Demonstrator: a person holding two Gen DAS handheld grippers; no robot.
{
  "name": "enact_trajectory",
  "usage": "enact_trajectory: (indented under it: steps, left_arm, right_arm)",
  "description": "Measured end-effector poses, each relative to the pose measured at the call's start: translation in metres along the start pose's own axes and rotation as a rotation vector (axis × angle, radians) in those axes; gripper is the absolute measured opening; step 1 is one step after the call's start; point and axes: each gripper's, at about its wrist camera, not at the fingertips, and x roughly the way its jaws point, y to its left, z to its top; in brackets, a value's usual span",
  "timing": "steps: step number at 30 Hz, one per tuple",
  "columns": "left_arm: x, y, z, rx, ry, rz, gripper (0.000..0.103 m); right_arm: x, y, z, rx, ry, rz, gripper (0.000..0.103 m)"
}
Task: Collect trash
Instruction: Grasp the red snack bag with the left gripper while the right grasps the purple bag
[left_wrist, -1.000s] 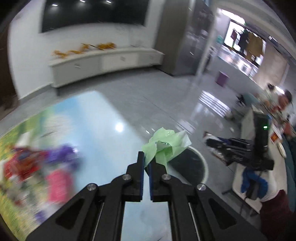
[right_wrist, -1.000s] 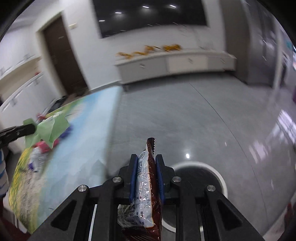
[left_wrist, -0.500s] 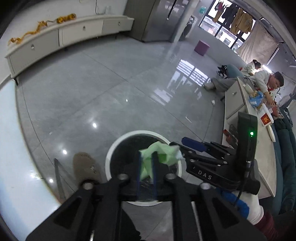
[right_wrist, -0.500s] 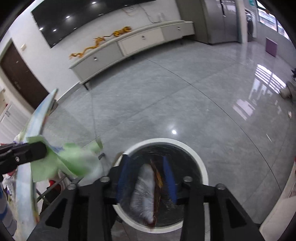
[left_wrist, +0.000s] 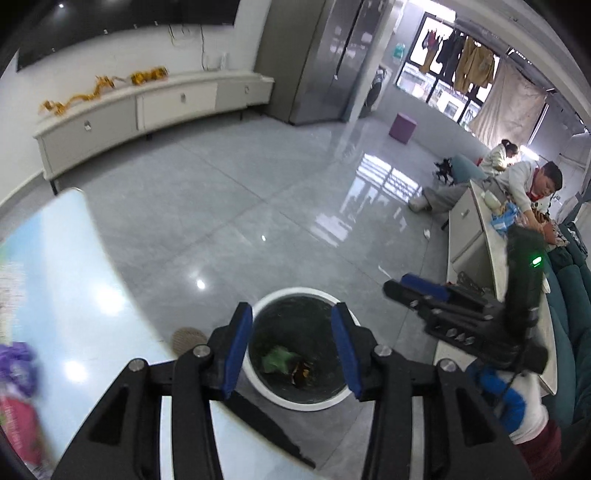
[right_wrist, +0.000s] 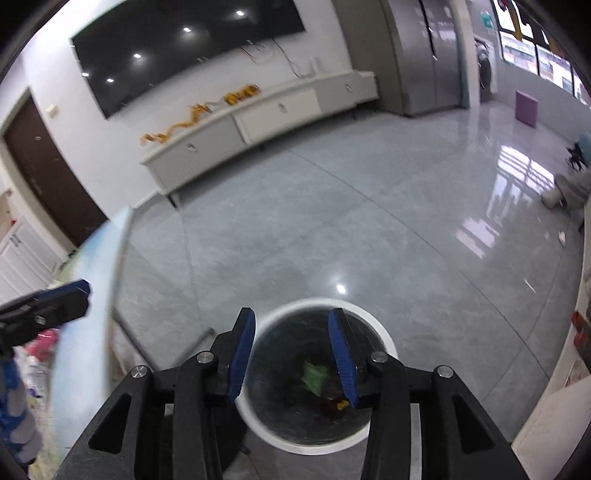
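A round white-rimmed trash bin (left_wrist: 280, 397) with a black liner stands on the floor; it also shows in the right wrist view (right_wrist: 384, 339). Inside lie a crumpled green paper (left_wrist: 279, 360) (right_wrist: 314, 372) and a brown snack wrapper (left_wrist: 301, 371) (right_wrist: 336, 400). My left gripper (left_wrist: 291, 350) is open and empty above the bin. My right gripper (right_wrist: 291, 350) is open and empty above the bin too; it shows at the right in the left wrist view (left_wrist: 417, 291). The left gripper's tip shows at the left in the right wrist view (right_wrist: 70, 295).
A table with a glossy blue picture cloth (left_wrist: 55, 280) is at the left, with purple (left_wrist: 16, 365) and pink (left_wrist: 18, 417) wrappers on it. A slipper (left_wrist: 188, 338) lies by the bin. A long white cabinet (left_wrist: 147, 107) lines the far wall. People sit at a counter (left_wrist: 476, 236) at the right.
Both grippers opened over the bin. The green paper dropped from the left one and the snack wrapper from the right one; both now lie inside the bin.
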Motion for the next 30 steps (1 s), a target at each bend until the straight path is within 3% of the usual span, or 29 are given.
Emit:
enact_trajectory:
  steps: [7,11,16,18,19,21,23,30]
  left_arm:
    - [-0.086,0.043,-0.025,-0.017,-0.128,0.113,0.043]
    - [-0.125,0.079,-0.047,-0.064,-0.178,0.186,0.043]
    - [-0.164,0.144,-0.077,-0.163,-0.218,0.303,0.043]
    - [-0.171,0.17,-0.086,-0.193,-0.219,0.37,0.051]
    - [-0.175,0.185,-0.09,-0.217,-0.218,0.397,0.06]
    - [-0.177,0.212,-0.094,-0.274,-0.215,0.436,0.063]
    - [-0.178,0.236,-0.094,-0.319,-0.206,0.465,0.063]
    - [-0.143,0.296,-0.083,-0.438,-0.112,0.474,0.063]
  right_arm:
    - [-0.058,0.085,0.022,-0.142,-0.121,0.102,0.039]
    - [-0.059,0.135,0.023,-0.21,-0.122,0.168,0.039]
    - [-0.033,0.195,0.019,-0.289,-0.07,0.242,0.039]
    - [-0.022,0.215,0.017,-0.323,-0.048,0.265,0.039]
    - [-0.013,0.23,0.018,-0.345,-0.033,0.276,0.041]
    - [0.004,0.255,0.017,-0.385,-0.005,0.296,0.05]
    - [0.022,0.281,0.014,-0.426,0.023,0.323,0.055]
    - [0.092,0.349,-0.001,-0.512,0.137,0.408,0.06]
